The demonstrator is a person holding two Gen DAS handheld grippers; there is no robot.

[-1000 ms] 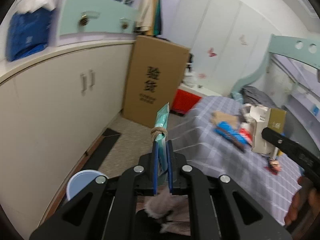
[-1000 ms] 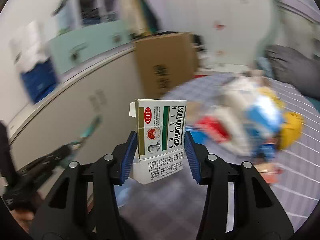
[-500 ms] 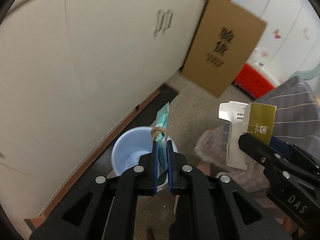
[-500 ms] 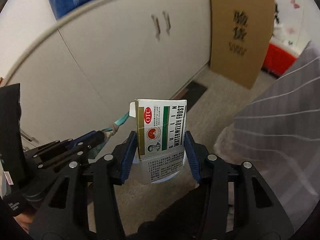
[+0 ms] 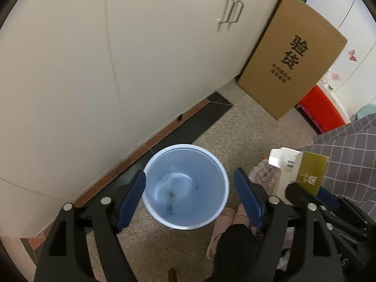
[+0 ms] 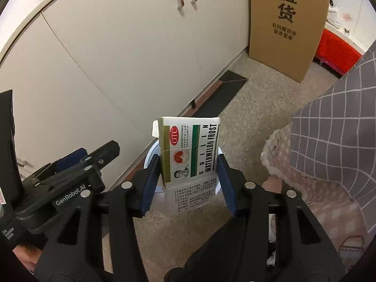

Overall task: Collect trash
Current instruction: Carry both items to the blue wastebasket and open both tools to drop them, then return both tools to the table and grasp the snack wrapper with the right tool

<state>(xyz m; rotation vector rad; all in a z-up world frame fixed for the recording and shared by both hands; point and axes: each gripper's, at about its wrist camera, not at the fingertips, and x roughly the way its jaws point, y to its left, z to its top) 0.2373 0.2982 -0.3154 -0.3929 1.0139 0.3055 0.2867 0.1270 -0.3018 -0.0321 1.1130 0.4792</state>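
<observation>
A pale blue trash bin (image 5: 150,202) stands on the floor by the cabinet. My left gripper (image 5: 189,176) hangs right above it, its jaws opening with nothing between them. A thin teal wrapper (image 5: 170,203) lies at the bin's bottom. My right gripper (image 6: 188,183) is shut on a white, green and gold medicine box (image 6: 190,150), held upright over the bin's right side; the medicine box (image 5: 303,174) also shows in the left wrist view. The bin's rim (image 6: 150,152) peeks out behind the box. The left gripper (image 6: 94,155) sits low on the left in the right wrist view.
White cabinet doors (image 5: 117,58) run along the left. A tall cardboard box (image 5: 291,65) leans at the cabinet's end, with a red crate (image 5: 322,110) beyond it. A grey checked bedspread (image 6: 333,127) hangs at right. A pink slipper (image 5: 223,221) lies beside the bin.
Both grippers have swung down from the bed to the bin. The left gripper's jaws have parted and the teal wrapper has dropped into the bin. The right still grips the medicine box.
</observation>
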